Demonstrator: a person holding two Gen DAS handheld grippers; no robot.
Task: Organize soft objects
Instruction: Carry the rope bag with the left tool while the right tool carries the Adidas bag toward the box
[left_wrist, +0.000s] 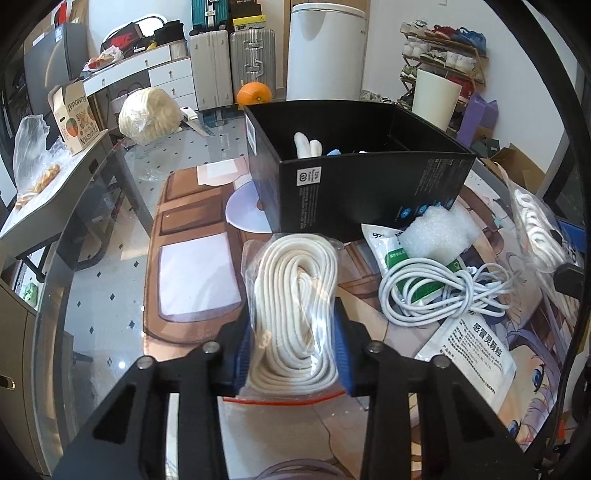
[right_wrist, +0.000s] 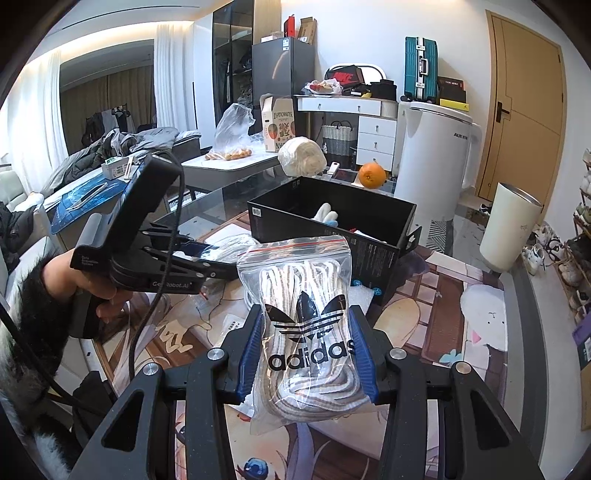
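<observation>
While both grippers are carrying their loads above the cluttered table (left_wrist: 110, 229), the black box (left_wrist: 354, 192) is standing open just ahead, with a white glove (left_wrist: 306, 144) already lying inside it. Judging by this, the carry-to-box step is in hand; the next move is calling for each bag to be lifted over the near wall and let go inside.

On the mat, a white cable (left_wrist: 439, 291), a foam wad (left_wrist: 436, 232) and flat packets (left_wrist: 469, 358) are waiting beside the box.

Clamped between its blue pads, the left gripper (left_wrist: 295, 354) is holding a clear bag of white cord (left_wrist: 295, 295). Likewise, the right gripper (right_wrist: 308, 354) is squeezing a logo-printed bag of laces (right_wrist: 306, 325).

Only the right wrist view is showing the person's left hand (right_wrist: 77, 280) around its handle; only the left view is showing the loose items.
</observation>
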